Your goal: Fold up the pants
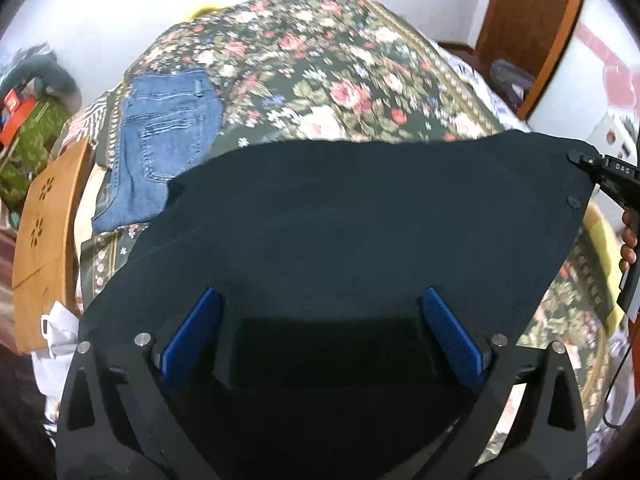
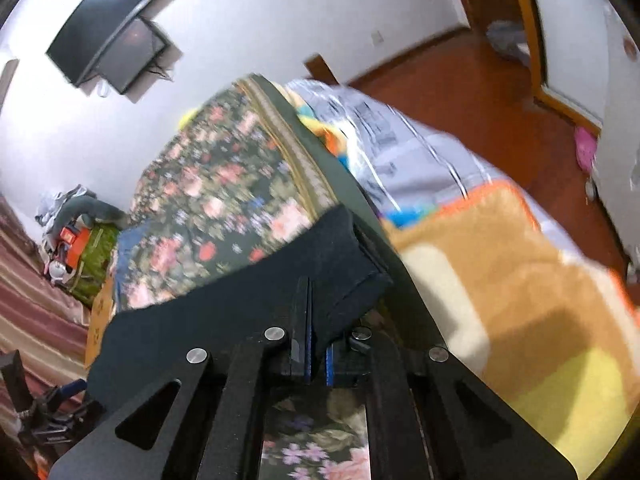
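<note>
Dark pants [image 1: 360, 232] lie on the flowery bed [image 1: 320, 60]. Soft & floppy, prob light. Right claw [image 2: 316, 320] pinches a corner tight, lifting it. Left claw [image 1: 320, 328] is wide open w/ nothing in it, above the cloth. Best to grab edges or corners.

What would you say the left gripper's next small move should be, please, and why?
Probably close the left gripper on the black pants. Its blue pads stand wide open over the cloth, while the right gripper is already shut on a corner, so only one side is held.
</note>
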Motion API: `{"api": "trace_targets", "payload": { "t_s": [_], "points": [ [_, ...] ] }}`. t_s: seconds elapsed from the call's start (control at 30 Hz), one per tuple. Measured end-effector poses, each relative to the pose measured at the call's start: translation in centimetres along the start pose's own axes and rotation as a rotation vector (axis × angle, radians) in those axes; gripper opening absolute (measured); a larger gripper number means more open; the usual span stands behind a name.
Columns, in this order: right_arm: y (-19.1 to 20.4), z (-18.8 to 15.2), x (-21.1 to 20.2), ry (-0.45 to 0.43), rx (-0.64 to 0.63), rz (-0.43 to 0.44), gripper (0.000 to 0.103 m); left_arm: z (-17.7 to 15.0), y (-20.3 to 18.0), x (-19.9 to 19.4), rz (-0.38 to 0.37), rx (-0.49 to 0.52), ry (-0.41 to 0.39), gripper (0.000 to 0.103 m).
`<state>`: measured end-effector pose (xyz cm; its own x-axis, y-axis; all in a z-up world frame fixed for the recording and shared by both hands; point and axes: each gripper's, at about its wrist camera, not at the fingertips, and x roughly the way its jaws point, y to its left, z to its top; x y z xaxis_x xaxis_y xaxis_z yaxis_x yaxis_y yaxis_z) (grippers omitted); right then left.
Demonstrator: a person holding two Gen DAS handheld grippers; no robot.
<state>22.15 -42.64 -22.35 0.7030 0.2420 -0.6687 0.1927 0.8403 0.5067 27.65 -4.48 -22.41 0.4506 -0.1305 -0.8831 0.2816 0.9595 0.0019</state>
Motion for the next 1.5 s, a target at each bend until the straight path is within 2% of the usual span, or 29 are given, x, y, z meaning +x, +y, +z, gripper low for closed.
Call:
{"api": "trace_targets", "payload": {
  "t_s": [0.27,0.43,0.6,0.7,0.8,0.93,1.13,1.2,1.27,1.37,1.5],
  "points": [
    [9.1,3.6,-4.9,-0.119,-0.156,0.142,0.004,-0.3,3.0,-5.7,0.024,-0.084,-0.156,0.103],
    [16.0,4.1,-6.0,-0.149,-0.255,0.243,0.004,-1.6,5.5,-9.2,0.025,-0.149,-0.242,0.103],
    [22.5,3.1,-4.5,-0.102,-0.341,0.339,0.004,-3.5,8.1,-11.3,0.039,-0.206,-0.284,0.103],
    [25.9,1.2,-2.0,-0.03,-0.397,0.373,0.004,-4.5,9.4,-11.8,0.039,-0.237,-0.292,0.103],
    [28.8,-2.3,1.5,0.082,-0.454,0.389,0.004,-5.6,10.6,-11.9,0.044,-0.271,-0.287,0.103],
    [30.0,-7.8,5.3,0.232,-0.534,0.389,0.004,-6.9,12.1,-11.5,0.043,-0.316,-0.263,0.103],
    [29.9,-14.1,7.6,0.396,-0.664,0.341,0.009,-7.8,13.2,-11.0,0.053,-0.349,-0.246,0.103],
    [30.0,-15.6,7.0,0.412,-0.736,0.327,0.011,-7.6,13.2,-10.8,0.057,-0.351,-0.24,0.103],
    [30.0,-16.0,6.2,0.422,-0.765,0.346,0.022,-7.2,12.9,-10.5,0.059,-0.347,-0.235,0.103],
    [29.8,-15.6,4.9,0.437,-0.776,0.393,0.033,-6.2,12.3,-10.2,0.056,-0.329,-0.236,0.103],
    [29.2,-14.0,3.0,0.352,-0.793,0.417,0.046,-4.4,10.8,-10.1,0.051,-0.293,-0.247,0.103]
  ]
}}
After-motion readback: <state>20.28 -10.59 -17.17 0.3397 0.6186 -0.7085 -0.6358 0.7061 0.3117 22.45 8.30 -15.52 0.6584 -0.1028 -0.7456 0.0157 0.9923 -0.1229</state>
